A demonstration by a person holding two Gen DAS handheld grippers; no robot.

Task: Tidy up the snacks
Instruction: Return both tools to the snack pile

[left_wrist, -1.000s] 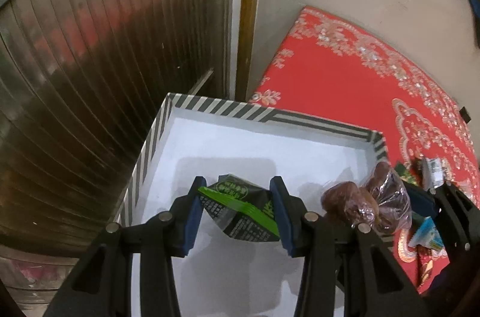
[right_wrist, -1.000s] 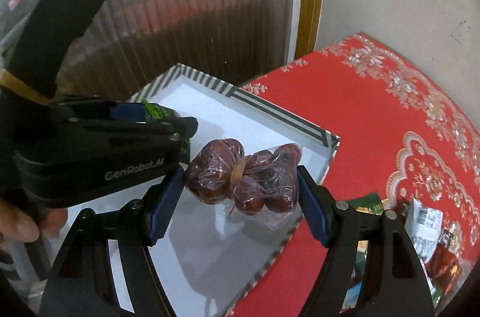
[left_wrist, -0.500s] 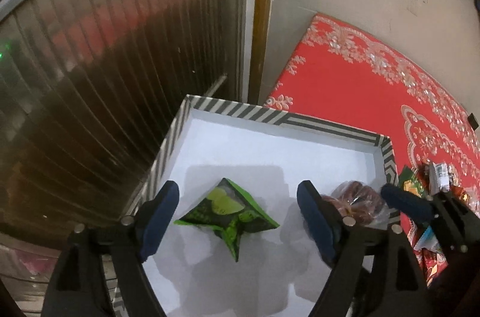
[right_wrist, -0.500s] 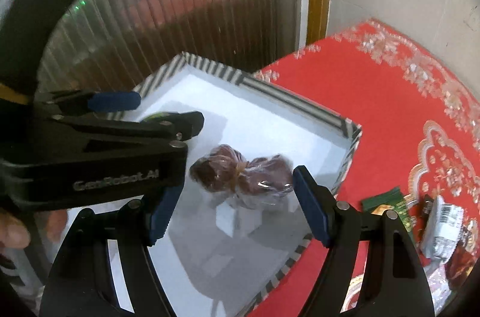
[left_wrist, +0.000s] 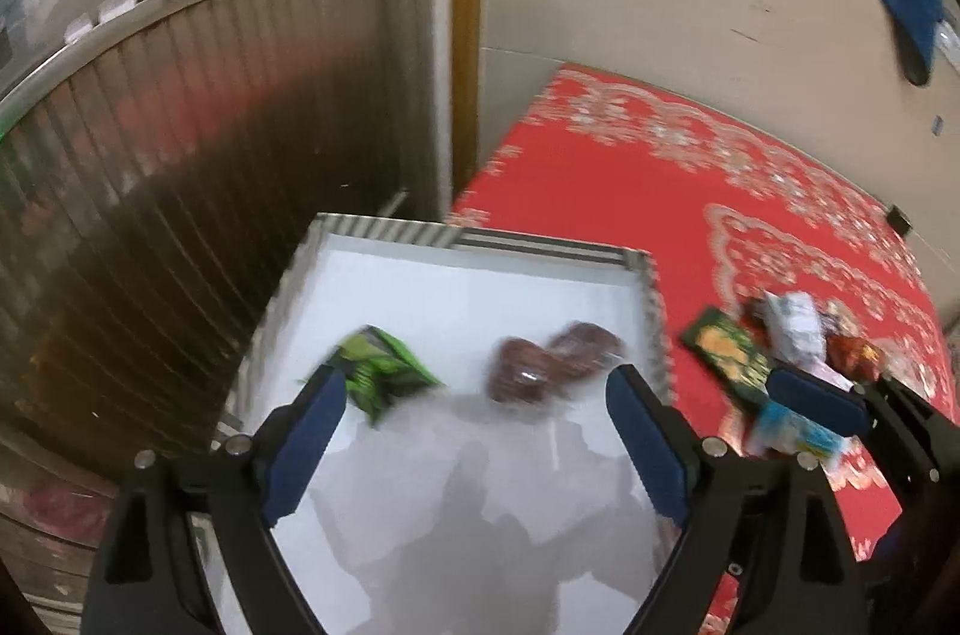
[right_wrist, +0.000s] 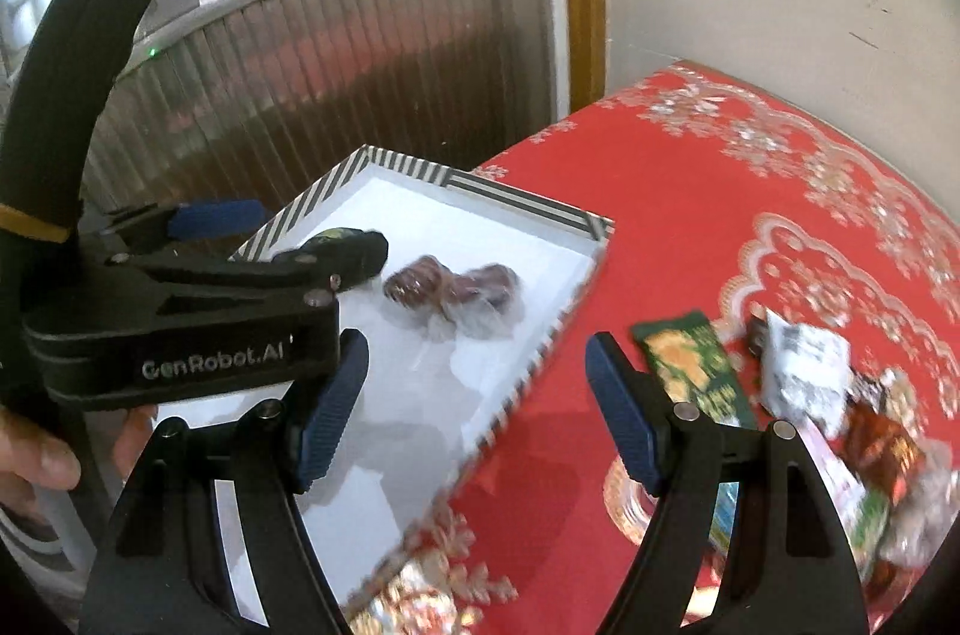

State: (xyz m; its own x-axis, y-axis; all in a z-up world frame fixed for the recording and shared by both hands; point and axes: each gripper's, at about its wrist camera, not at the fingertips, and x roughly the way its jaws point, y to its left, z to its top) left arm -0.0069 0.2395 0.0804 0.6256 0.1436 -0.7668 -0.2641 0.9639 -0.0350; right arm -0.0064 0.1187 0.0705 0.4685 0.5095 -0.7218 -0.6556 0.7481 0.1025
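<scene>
While the left wrist view looks straight down into the striped box (left_wrist: 543,252), it shows the green packet (left_wrist: 384,371) whole on the white floor, beside the wrapped bundle of dates (left_wrist: 552,362); the right wrist view hides most of that packet behind the body of the left gripper (right_wrist: 276,245), and only the bundle of dates (right_wrist: 453,290) lies plain there; the right view alone shows a hand (right_wrist: 36,455) at the left edge and the box's near striped rim (right_wrist: 528,371) against the red cloth (right_wrist: 750,179). The left gripper (left_wrist: 474,431) stands with its jaws spread wide and nothing between them; the green packet lies just ahead of its left finger, the dates ahead and between the two. The right gripper (right_wrist: 474,395) is likewise spread and empty; the dates lie ahead of it toward its left finger, inside the box; the loose snack pile (right_wrist: 804,383) lies on the cloth past its right finger, outside the box.
</scene>
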